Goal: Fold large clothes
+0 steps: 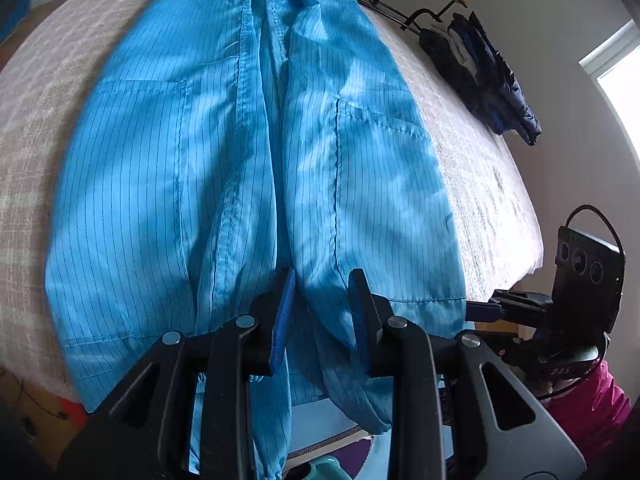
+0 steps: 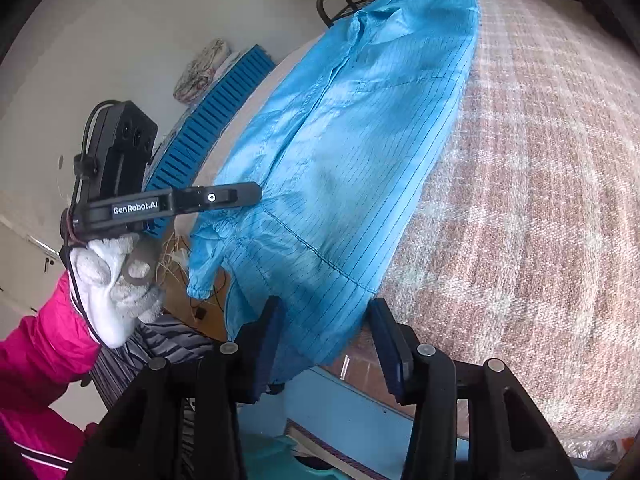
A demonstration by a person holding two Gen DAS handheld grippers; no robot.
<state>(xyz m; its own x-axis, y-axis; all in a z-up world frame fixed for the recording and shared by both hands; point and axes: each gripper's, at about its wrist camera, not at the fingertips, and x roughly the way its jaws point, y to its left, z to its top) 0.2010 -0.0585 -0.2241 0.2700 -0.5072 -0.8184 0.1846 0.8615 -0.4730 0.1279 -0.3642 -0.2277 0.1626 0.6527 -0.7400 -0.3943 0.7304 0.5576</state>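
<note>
Blue coat (image 1: pixel 256 168) lies spread lengthwise on the bed (image 1: pixel 36 128), collar at the far edge, hem spilling over the near edge. Left gripper (image 1: pixel 322 312) sits at the hem, jaws apart, cloth running between them, nothing pinched. Right gripper (image 2: pixel 324 340) hangs at the near edge too, wide open, straddling the hem's corner, gripping nothing.
</note>
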